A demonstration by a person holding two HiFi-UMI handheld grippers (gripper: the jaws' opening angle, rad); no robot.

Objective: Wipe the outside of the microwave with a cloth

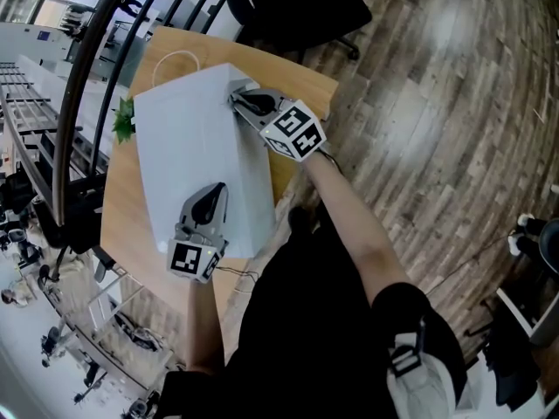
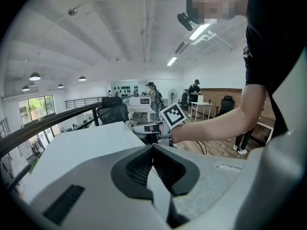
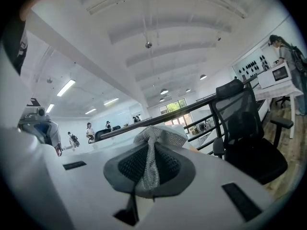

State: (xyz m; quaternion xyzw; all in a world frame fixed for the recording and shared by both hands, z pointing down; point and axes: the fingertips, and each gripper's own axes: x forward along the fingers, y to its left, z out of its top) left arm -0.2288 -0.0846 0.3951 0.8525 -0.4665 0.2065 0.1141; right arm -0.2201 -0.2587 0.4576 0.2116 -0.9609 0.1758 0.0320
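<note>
A white microwave stands on a wooden table, and I look down on its flat top. My left gripper lies over the near part of that top, shut with nothing between its jaws. The white top stretches away to its left. My right gripper is at the far right edge of the top, shut on a grey mesh cloth. The cloth bunches out past the fingertips. In the left gripper view the right gripper shows beyond, with its marker cube above it.
A small green plant sits at the microwave's left side. A black curved railing runs behind the table. A black office chair stands on the wood floor to the right. A white cable loop lies behind the microwave.
</note>
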